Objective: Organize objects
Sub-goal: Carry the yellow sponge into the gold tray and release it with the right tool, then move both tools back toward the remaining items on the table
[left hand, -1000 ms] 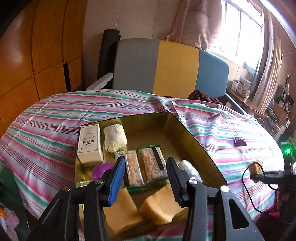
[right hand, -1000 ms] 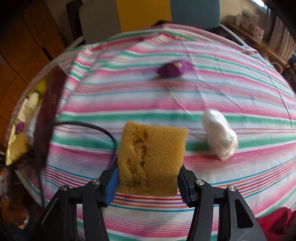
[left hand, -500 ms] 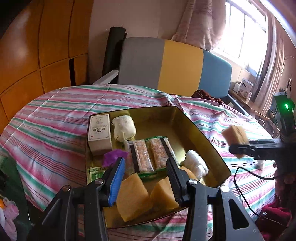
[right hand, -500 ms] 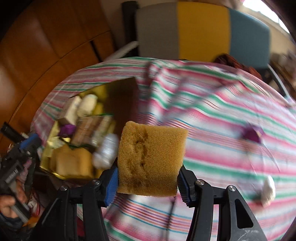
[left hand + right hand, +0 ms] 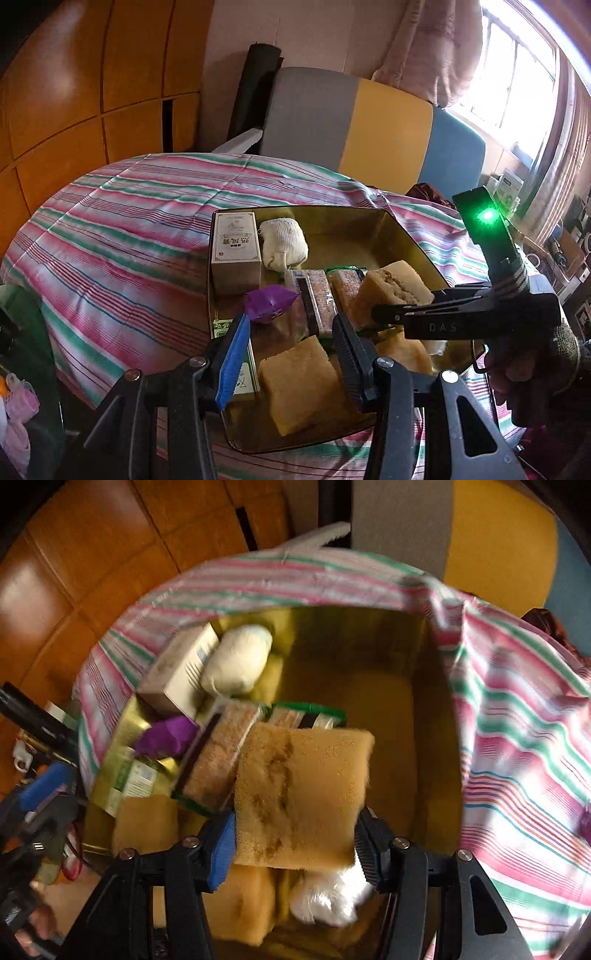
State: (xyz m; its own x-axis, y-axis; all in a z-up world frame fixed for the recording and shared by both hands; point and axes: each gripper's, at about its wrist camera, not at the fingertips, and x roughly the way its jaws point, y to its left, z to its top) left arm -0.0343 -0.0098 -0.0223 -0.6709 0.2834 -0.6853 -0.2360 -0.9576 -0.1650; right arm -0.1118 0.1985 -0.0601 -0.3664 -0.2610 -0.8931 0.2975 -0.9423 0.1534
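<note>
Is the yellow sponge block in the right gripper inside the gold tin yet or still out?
Out: the yellow sponge block hangs above the gold tin, clamped in the right gripper.

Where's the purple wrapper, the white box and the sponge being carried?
purple wrapper (image 5: 267, 303), left wrist view, middle of its crinkled top.
white box (image 5: 235, 243), left wrist view, its printed top face.
sponge (image 5: 301, 797), right wrist view, centre of its broad face.

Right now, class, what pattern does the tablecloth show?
Pink, green and white stripes on the tablecloth, clearest in the left wrist view.
</note>
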